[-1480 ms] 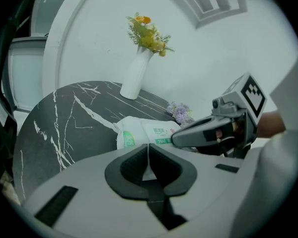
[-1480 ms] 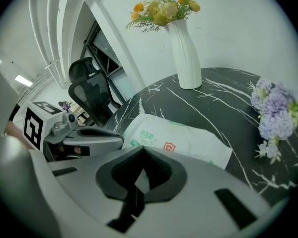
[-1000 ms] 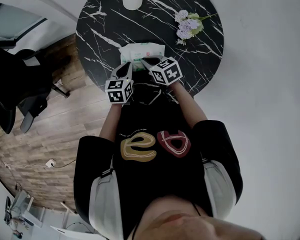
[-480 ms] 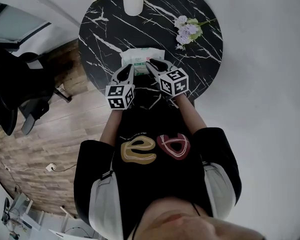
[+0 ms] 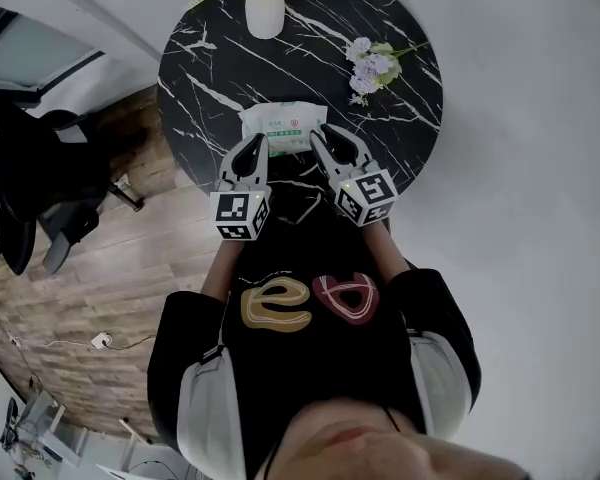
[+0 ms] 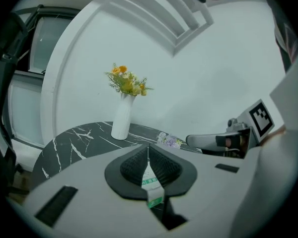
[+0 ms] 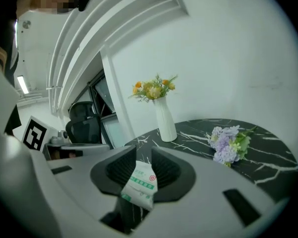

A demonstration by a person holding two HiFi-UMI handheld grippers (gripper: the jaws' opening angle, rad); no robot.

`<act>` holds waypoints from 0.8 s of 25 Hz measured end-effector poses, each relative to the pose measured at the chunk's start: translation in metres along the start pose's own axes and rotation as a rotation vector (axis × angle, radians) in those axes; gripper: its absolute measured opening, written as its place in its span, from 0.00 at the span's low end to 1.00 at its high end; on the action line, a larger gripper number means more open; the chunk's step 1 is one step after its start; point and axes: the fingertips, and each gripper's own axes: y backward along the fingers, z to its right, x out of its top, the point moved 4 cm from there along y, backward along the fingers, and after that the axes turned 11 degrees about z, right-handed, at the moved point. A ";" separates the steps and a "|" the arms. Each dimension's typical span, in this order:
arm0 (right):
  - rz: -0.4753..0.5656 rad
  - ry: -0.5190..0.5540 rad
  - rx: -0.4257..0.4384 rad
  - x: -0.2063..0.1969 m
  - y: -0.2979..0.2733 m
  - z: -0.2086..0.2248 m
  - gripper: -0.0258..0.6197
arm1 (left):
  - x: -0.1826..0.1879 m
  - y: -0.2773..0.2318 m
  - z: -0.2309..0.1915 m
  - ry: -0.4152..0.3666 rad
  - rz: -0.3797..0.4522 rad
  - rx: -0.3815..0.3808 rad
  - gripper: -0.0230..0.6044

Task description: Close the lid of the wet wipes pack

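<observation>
Black marble table (image 5: 210, 78) fills the upper frame. Nearest, the left gripper (image 5: 253, 148) has its jaws together. The right gripper (image 5: 336, 146) has just been opening and stands wide, pads clear of the wet wipes pack (image 5: 283, 121), which lies just beyond at upper centre. Judged step: release. Next: confirm closure, and press again if needed.

**Wet wipes pack (image 5: 283, 128): lying flat**

Soft white pack w/ green print & a small red round mark on the top face. It is laid flat, top face up, on the black marble tabletop (image 5: 210, 78), near the front edge, approx. centred left-right. Lid too small to be made out; open or closed can't be told.
</observation>
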 end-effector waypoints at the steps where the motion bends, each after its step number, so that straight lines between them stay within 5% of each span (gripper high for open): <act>1: 0.013 0.009 -0.003 0.004 0.003 -0.002 0.20 | 0.003 0.001 0.002 0.001 0.012 -0.002 0.08; 13: 0.122 0.111 0.018 0.039 0.025 -0.024 0.07 | 0.051 0.008 0.039 -0.110 0.144 -0.107 0.08; 20: 0.143 0.127 0.032 0.049 0.025 -0.032 0.06 | 0.060 0.011 0.051 -0.105 0.173 -0.146 0.08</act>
